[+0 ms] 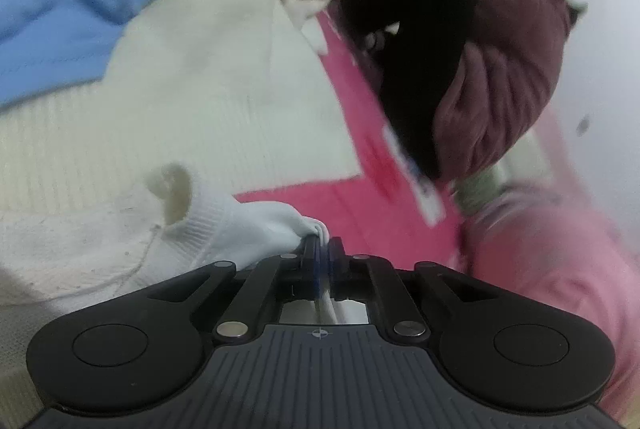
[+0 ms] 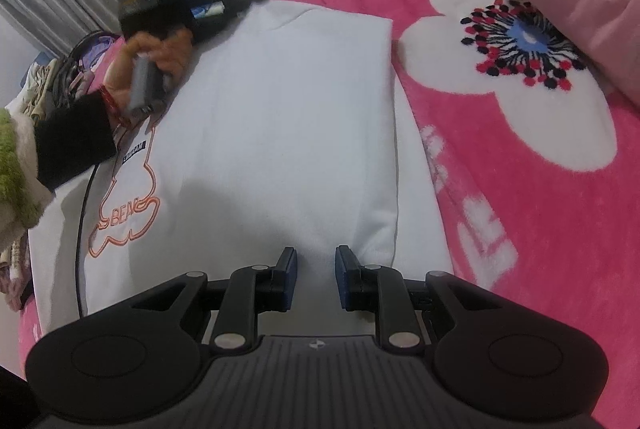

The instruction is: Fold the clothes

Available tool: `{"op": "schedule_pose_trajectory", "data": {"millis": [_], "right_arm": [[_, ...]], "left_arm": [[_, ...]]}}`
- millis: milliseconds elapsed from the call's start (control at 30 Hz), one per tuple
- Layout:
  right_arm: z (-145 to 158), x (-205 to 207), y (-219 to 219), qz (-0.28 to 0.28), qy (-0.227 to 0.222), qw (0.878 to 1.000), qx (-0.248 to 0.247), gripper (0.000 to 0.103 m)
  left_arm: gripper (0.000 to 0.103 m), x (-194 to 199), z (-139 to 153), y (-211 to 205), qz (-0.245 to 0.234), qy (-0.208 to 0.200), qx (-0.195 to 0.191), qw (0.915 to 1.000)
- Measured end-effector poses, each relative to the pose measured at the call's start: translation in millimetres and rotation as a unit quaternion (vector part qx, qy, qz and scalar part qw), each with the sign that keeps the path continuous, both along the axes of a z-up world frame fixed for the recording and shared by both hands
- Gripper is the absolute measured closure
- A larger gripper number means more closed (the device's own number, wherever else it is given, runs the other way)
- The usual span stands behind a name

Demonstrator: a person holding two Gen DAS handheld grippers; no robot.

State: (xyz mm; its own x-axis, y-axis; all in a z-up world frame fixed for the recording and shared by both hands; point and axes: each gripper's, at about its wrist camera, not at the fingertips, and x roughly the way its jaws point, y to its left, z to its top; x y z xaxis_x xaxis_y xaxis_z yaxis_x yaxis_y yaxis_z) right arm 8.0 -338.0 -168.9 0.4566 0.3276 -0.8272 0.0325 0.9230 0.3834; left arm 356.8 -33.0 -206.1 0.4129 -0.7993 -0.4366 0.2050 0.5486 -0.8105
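Left gripper pinches soft white knit cuff.

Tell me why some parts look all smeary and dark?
Left wrist view: the person and the pink blanket are smeared by motion blur, while the white sweater near the lens looks sharper. Right wrist view: the hand is blurred, a soft shadow falls on the white shirt, and the fisheye bends the edges.

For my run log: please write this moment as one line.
left tool: shut on white sweatshirt | right tool: open above it | fold: unfinished
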Motion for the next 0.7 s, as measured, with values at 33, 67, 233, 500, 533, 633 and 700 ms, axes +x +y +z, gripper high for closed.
{"op": "schedule_pose_trajectory", "data": {"millis": [33,67,233,500,533,633,700], "right_arm": [[0.0,-0.1,0.0,0.0,0.0,1.0,0.0,0.081],[-0.2,-0.2,-0.1,0.0,-0.001,1.0,0.0,0.081],[-2.2,-0.5,-3.3,-0.006,-0.003,1.0,0.011,0.081],[-3.4,-2.5,-5.5,-0.008,-0.01,1.0,0.017,0.081],[-3.6,-2.9,-5.9,-0.009,-0.012,1.0,0.018,0.081],[-3.5,-3.4,-6.1,-0.008,-0.016,1.0,0.018,0.081],[-2.4,-3.6,-4.4,-0.005,-0.018,1.0,0.012,0.081]], "left_arm": [[0.097,1.6,-1.4,4.1,0.004,0.008,-0.014,0.9999],[0.096,3.2,-0.5,7.0,0.008,0.013,-0.021,0.9997],[0.097,11.1,-1.9,30.7,0.111,0.032,-0.068,0.9909],[0.086,-14.8,40.1,21.6,0.067,-0.009,-0.049,0.9965],[0.086,-24.7,48.3,10.5,0.034,-0.02,-0.038,0.9985],[0.084,-56.6,64.6,-29.0,-0.07,-0.047,-0.009,0.9964],[0.084,-76.0,66.7,-56.6,-0.127,-0.061,0.02,0.9898]]}}
